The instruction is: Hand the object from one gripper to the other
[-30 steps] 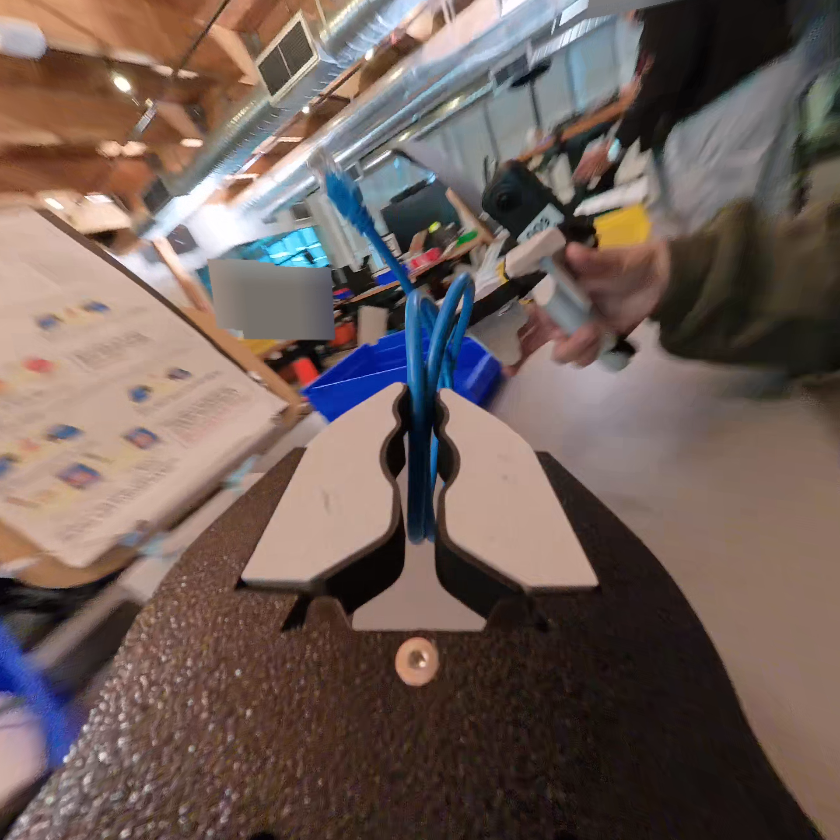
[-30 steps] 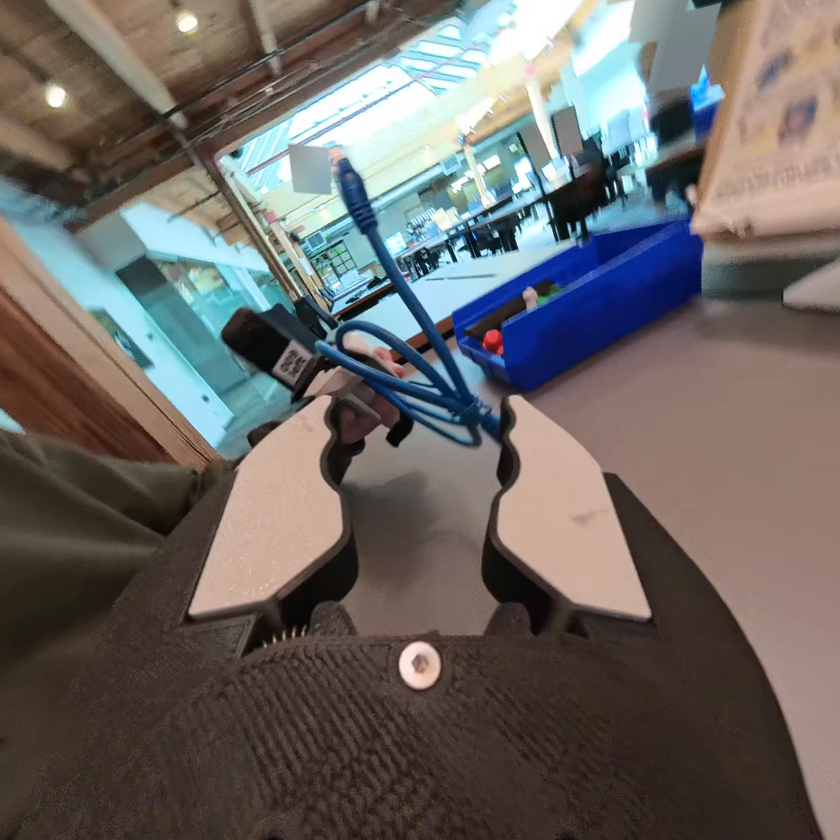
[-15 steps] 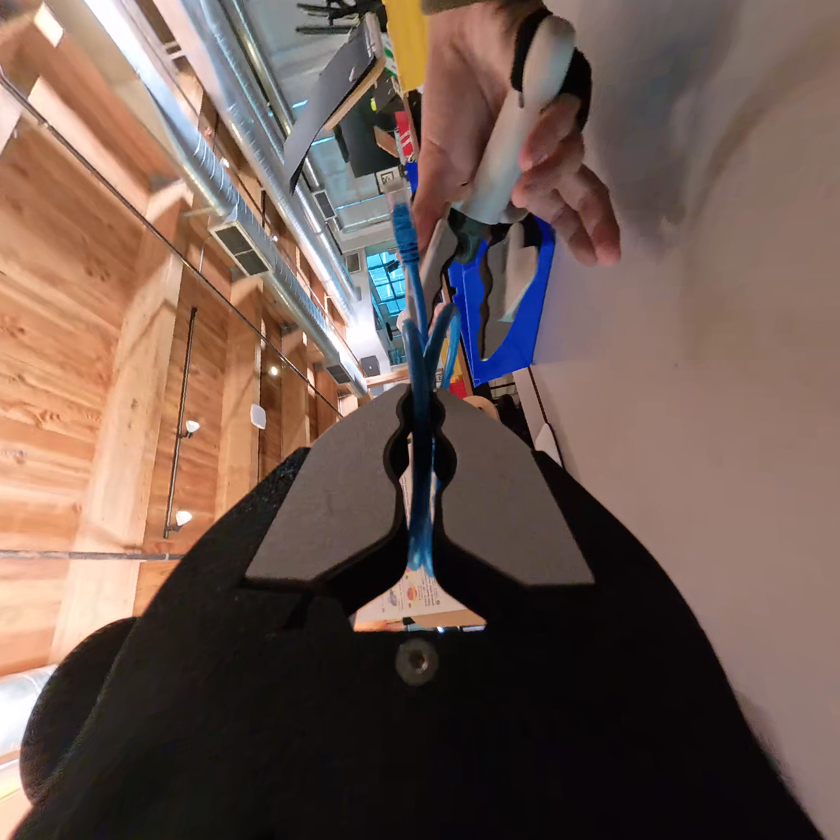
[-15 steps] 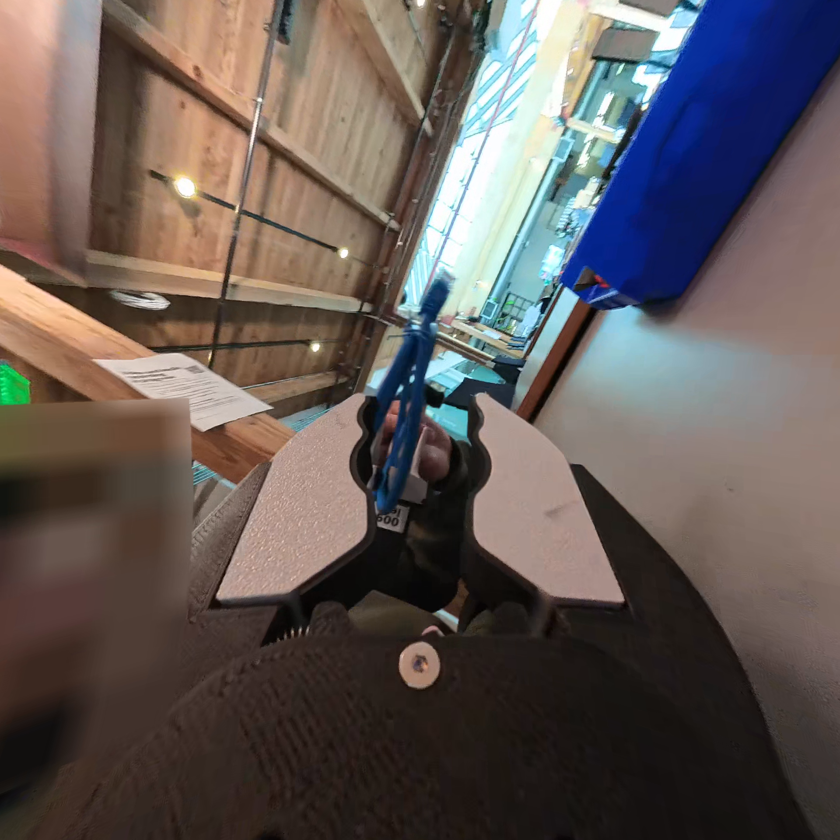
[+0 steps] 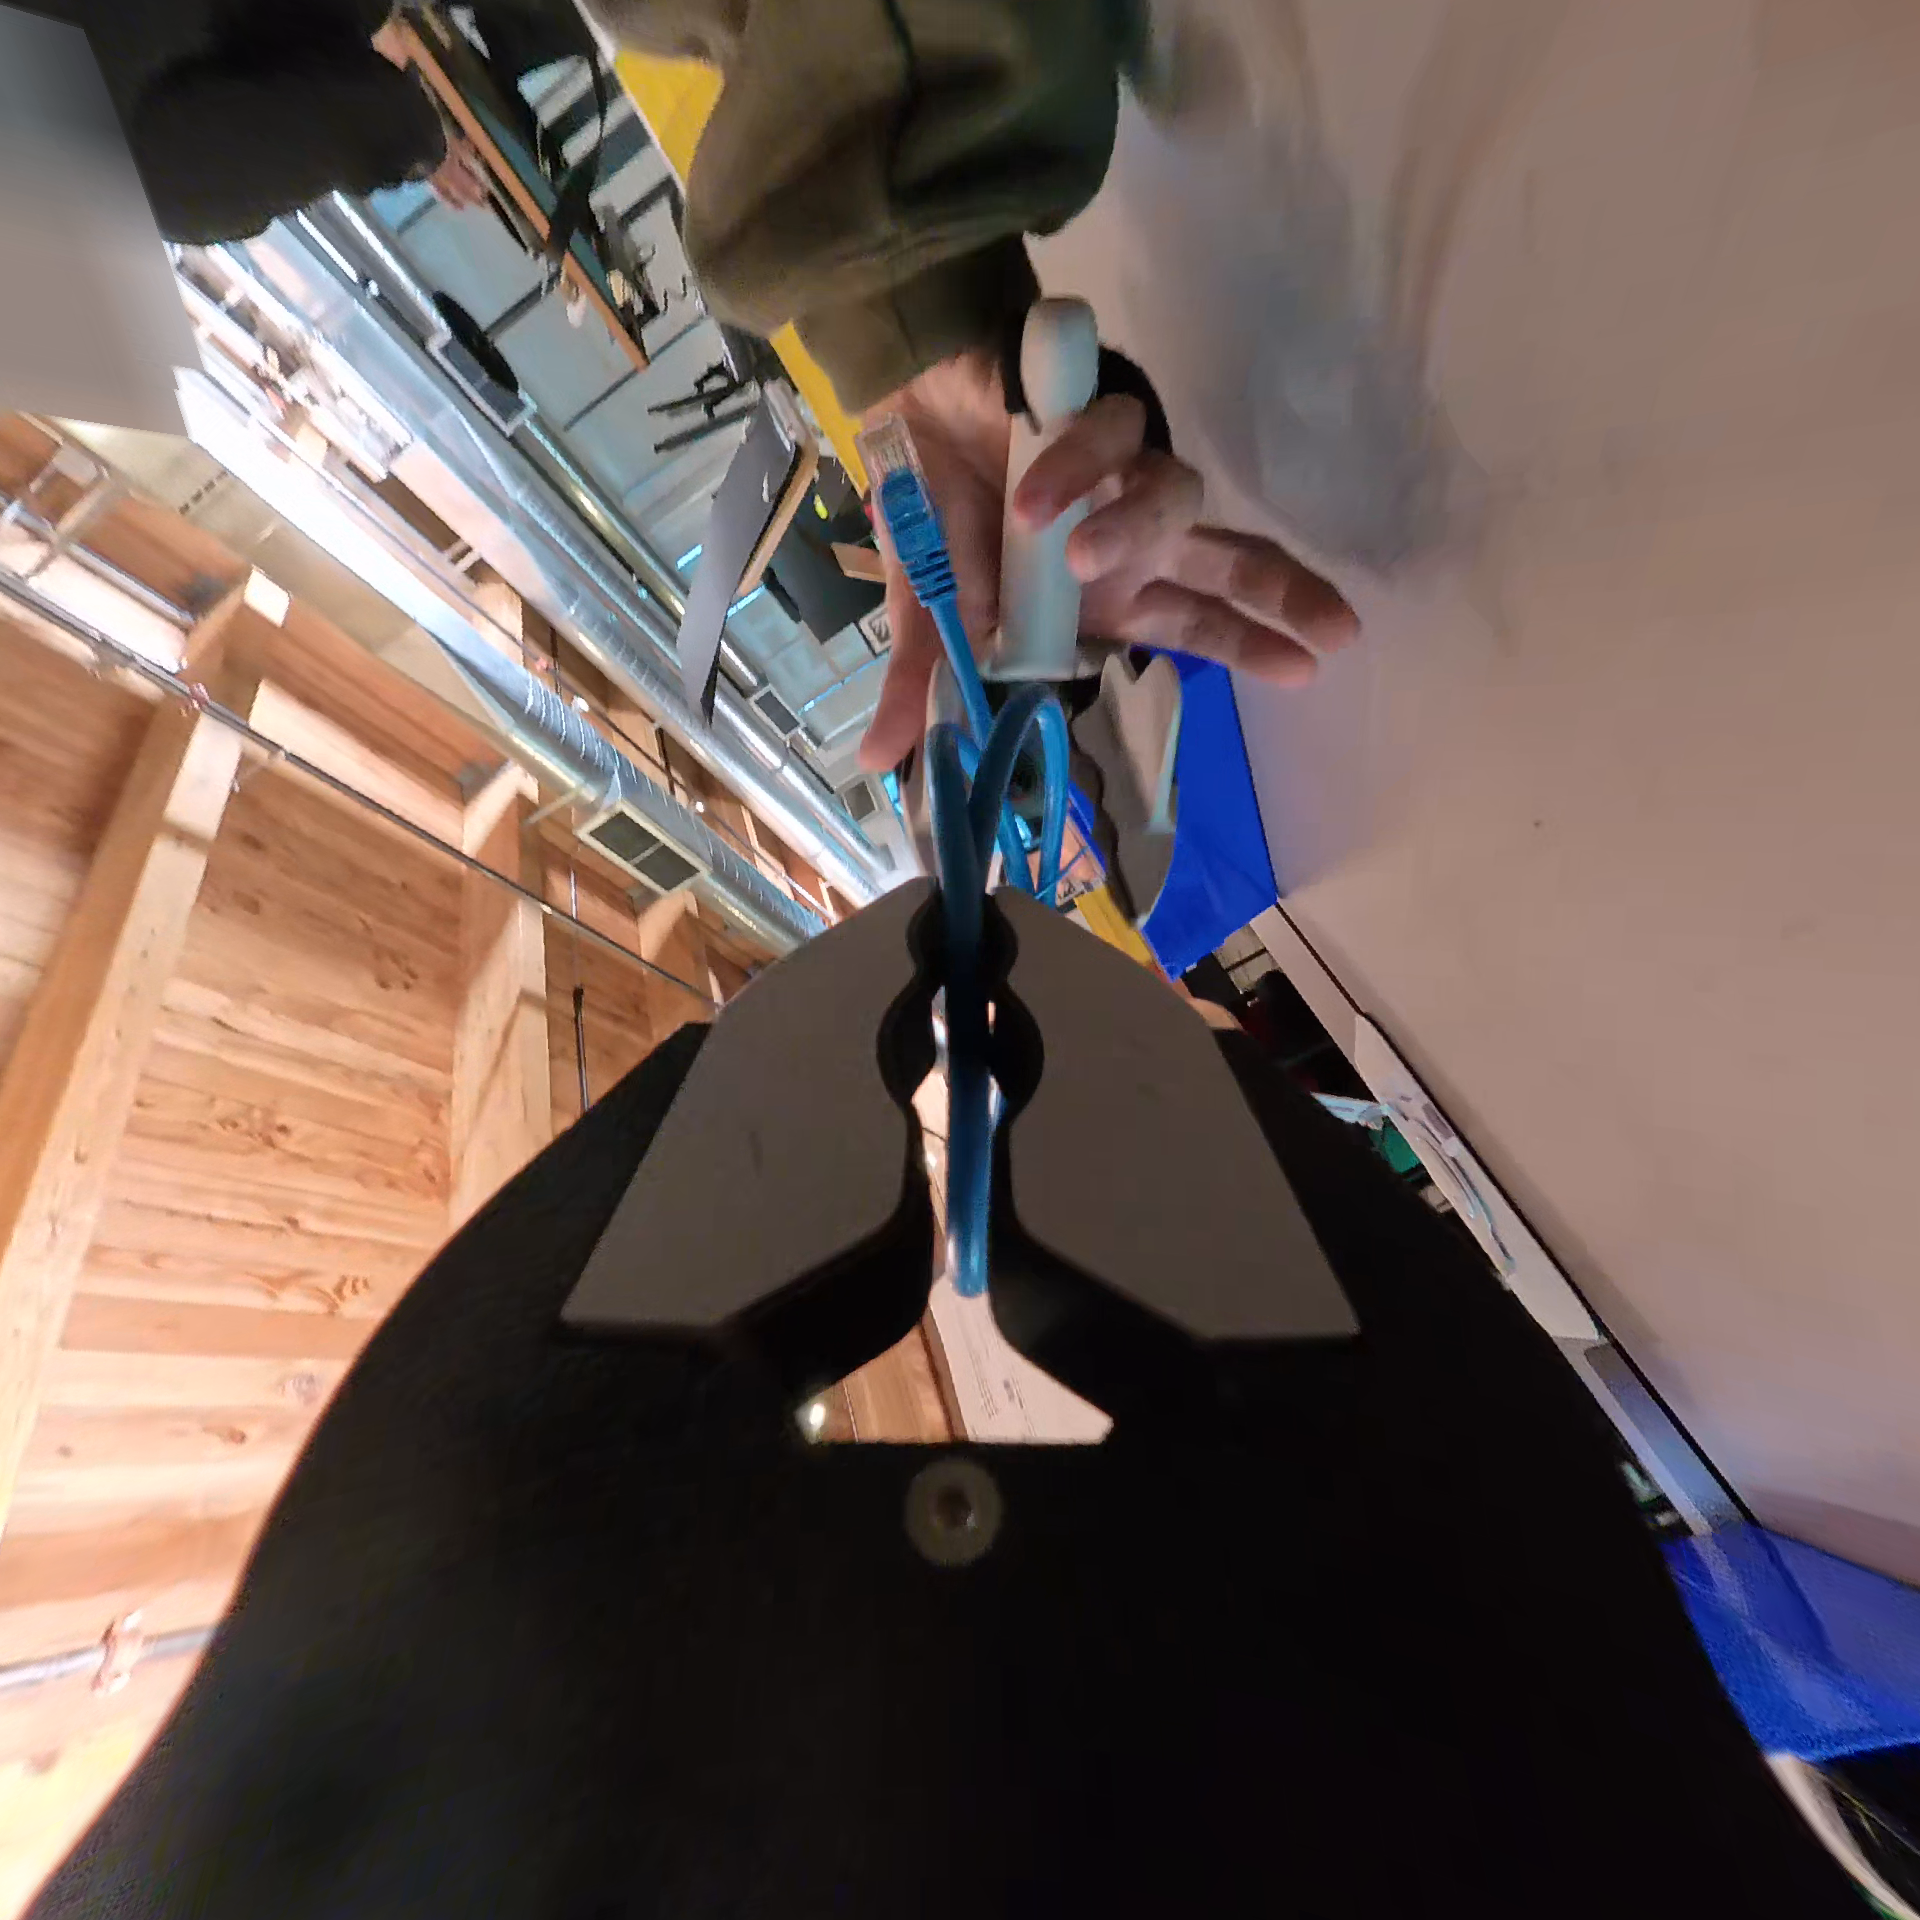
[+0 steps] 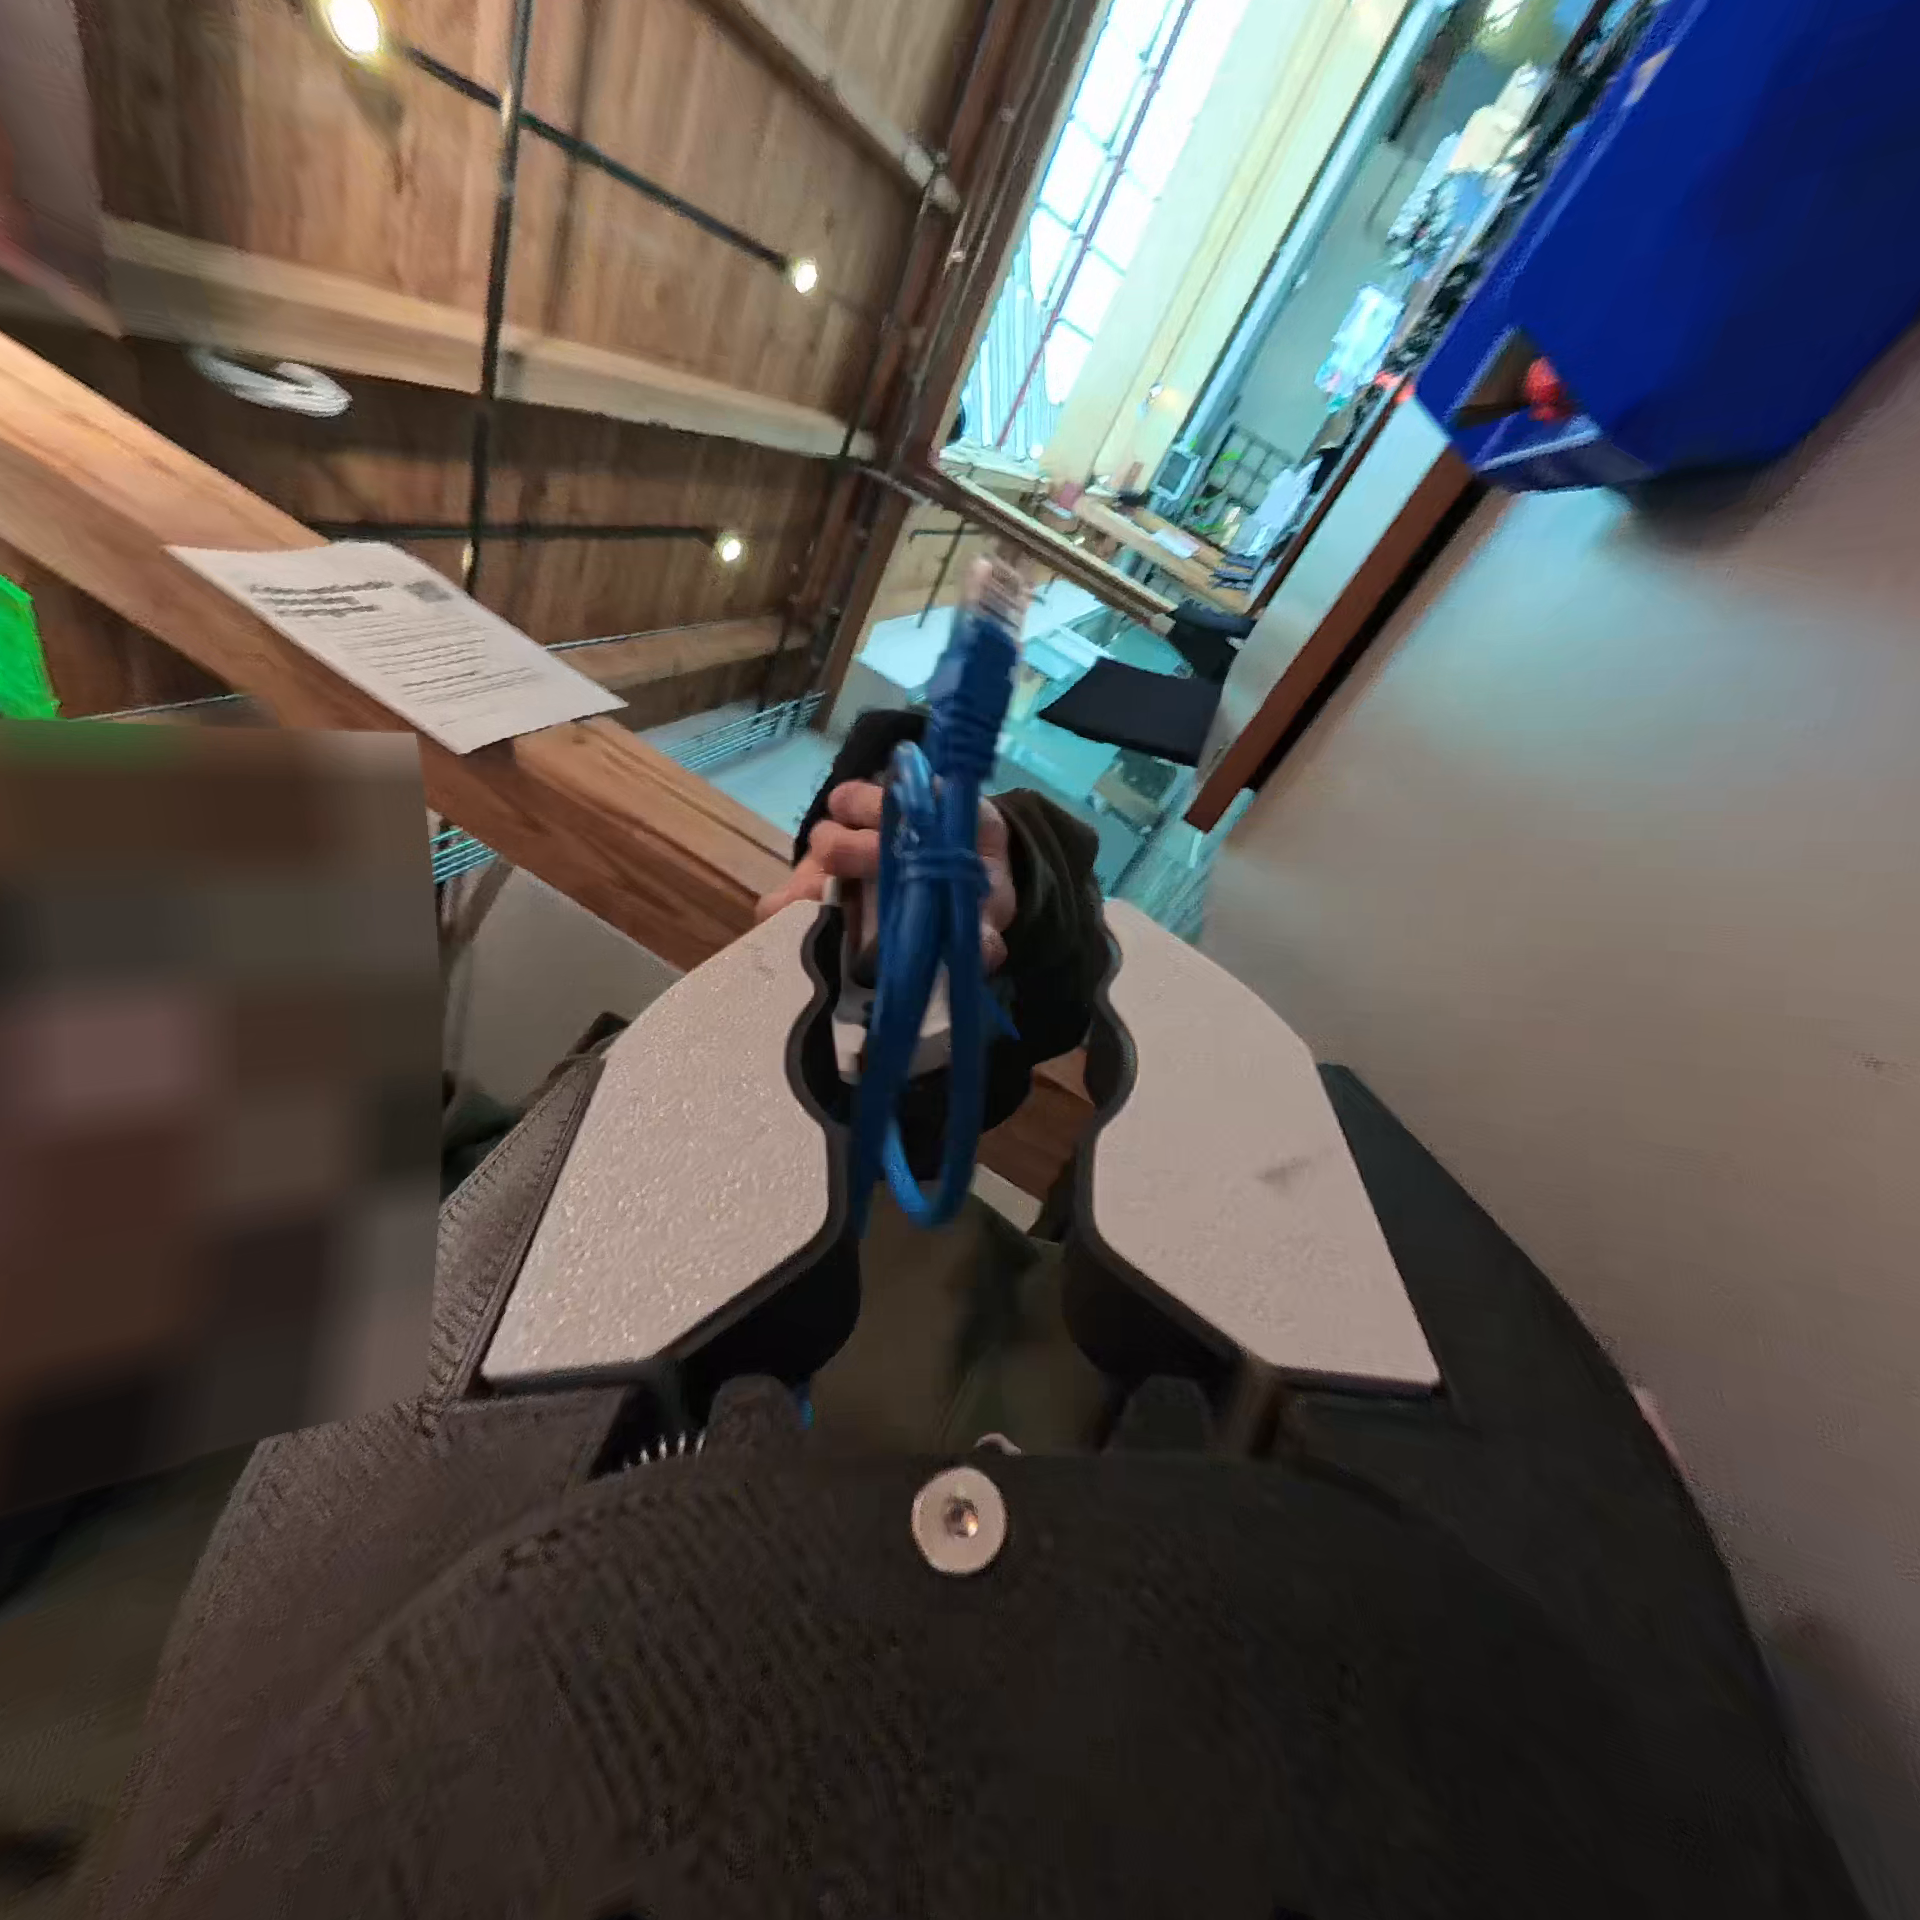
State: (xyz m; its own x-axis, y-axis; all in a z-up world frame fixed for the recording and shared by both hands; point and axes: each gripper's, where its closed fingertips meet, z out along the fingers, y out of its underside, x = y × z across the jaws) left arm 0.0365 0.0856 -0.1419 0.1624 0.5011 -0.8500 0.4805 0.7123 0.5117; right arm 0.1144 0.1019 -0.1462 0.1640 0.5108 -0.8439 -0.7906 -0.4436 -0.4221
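Grey bench [image 5: 1610, 727] behind, both tools held clear of it. Left gripper [image 5: 961, 925] fingers pinch the bundled blue cable [image 5: 961, 1039]. Right gripper [image 6: 961, 987] fingers spread, straddling the cable's lower loop, apparently without contact. Judged: pickup and approach done; right closure and left release remain. Plug [image 6: 977, 644] juts free.

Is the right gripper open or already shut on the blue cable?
Open. The right gripper has a wide gap between its jaws; the blue cable hangs inside it, pinched only by the left gripper.
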